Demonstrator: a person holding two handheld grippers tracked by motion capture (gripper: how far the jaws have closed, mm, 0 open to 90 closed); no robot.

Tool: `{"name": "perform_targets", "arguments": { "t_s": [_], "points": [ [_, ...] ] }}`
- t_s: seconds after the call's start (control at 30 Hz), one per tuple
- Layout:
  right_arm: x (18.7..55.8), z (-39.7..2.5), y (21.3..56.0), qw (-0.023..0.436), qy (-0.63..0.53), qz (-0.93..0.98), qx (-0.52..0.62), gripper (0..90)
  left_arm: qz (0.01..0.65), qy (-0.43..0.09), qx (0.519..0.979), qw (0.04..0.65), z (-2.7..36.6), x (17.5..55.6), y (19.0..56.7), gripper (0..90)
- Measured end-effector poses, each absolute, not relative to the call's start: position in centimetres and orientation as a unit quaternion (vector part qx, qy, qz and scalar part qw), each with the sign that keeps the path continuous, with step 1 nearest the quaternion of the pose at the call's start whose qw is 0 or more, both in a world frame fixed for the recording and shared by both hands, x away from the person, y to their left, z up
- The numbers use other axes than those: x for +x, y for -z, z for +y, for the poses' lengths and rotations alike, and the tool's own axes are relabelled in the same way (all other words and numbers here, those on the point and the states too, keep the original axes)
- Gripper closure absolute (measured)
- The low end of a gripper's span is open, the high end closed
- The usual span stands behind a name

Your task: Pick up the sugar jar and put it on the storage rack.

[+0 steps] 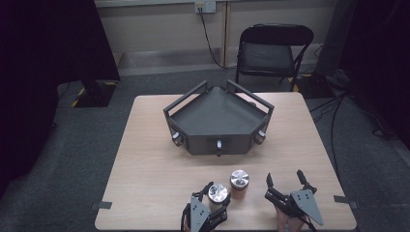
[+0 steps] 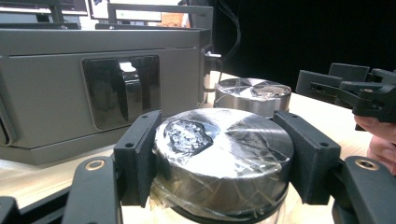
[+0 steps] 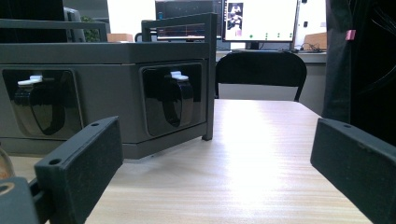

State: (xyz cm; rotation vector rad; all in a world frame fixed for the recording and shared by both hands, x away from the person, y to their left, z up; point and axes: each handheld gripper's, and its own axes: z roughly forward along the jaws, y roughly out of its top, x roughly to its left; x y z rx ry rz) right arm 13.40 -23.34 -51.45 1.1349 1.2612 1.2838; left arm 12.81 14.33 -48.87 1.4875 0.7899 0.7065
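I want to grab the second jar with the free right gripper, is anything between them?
Nothing visible. The right gripper is open with bare table between it and the second jar; the left gripper holds the other jar.

From my remote station I saw that the wooden table [image 1: 145, 159] carried a grey angular tray unit [image 1: 217, 121] and, nearer the front edge, two metal-lidded jars [image 1: 239, 180].

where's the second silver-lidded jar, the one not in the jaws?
In the high view, the free silver-lidded jar stands near the table's front edge, between the left gripper, closed on the other silver-lidded jar, and the open right gripper.
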Motion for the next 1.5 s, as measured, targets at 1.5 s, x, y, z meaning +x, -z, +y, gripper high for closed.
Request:
{"name": "perform_targets", "arguments": {
  "t_s": [1.5],
  "points": [
    [13.4,-23.4,51.4,0.485,-0.527,0.519,0.466,1.6,0.293,-0.285,0.658,0.633,18.2,16.0,44.8,35.4]
  ]
}}
